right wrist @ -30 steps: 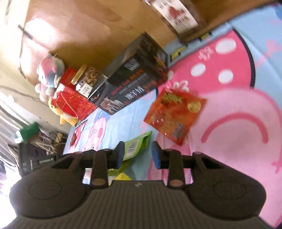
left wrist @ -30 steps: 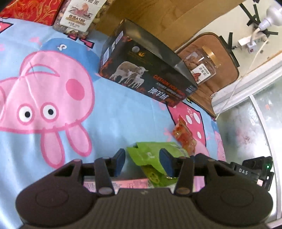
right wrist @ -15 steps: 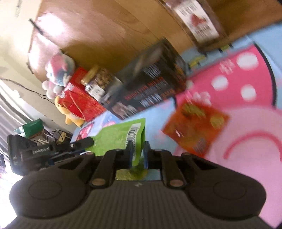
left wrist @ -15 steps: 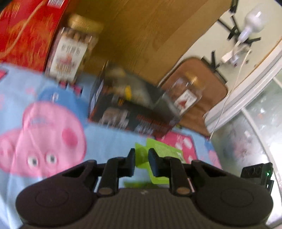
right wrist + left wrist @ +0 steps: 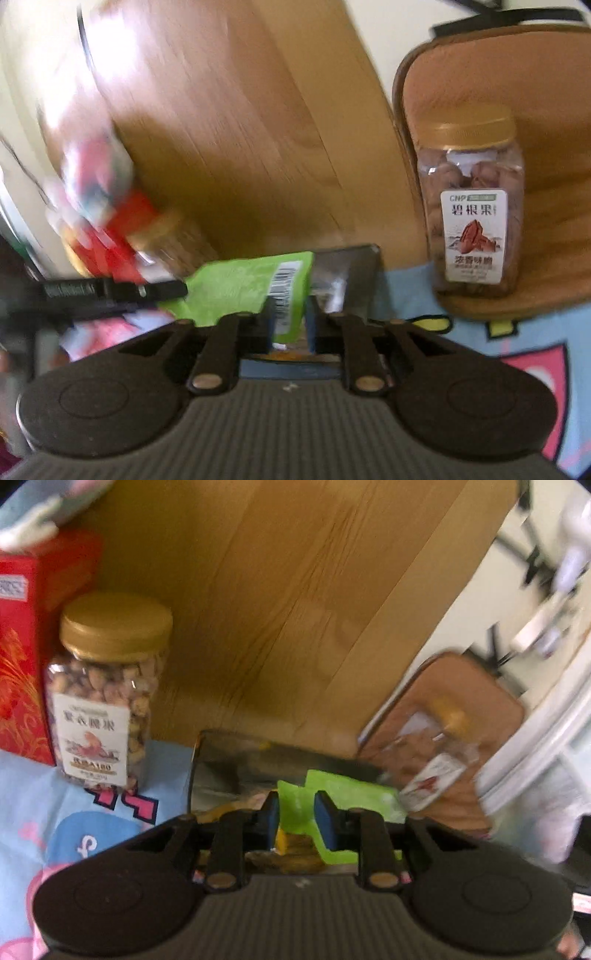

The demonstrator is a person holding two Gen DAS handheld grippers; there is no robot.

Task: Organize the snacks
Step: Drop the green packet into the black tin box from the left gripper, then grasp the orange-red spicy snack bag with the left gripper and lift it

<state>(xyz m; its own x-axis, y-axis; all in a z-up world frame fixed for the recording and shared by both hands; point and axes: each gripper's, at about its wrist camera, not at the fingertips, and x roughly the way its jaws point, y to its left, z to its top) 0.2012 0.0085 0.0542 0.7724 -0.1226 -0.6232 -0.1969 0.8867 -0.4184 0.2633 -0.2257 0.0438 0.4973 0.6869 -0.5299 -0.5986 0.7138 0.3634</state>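
Both grippers are up off the sheet and tipped downward toward the dark open box [image 5: 236, 771], which sits in front of a wooden board [image 5: 280, 602]. The left gripper [image 5: 296, 821] has the green snack bag [image 5: 347, 794] between its blue pads; its jaws are opening, with the bag's edge running through the gap against the left pad. The right gripper [image 5: 290, 323] has the same green bag [image 5: 251, 284] by its barcode end; its jaws are opening too, the bag touching the left pad with a sliver of space at the right one. So one bag, two grippers, one on each end, and the bag hangs just above the box's open top.

Count the rest: two nut jars with gold lids. One stands on the cartoon bed sheet [image 5: 29, 812] left of the box, a cashew jar [image 5: 105, 690], touching the red box [image 5: 22, 664] beside it. The other, a pecan jar [image 5: 472, 206], stands upright on a brown cushion [image 5: 554, 92] to the right of the box. One red box, one dark box, one green bag. The far left of the right wrist view is too blurred to read.
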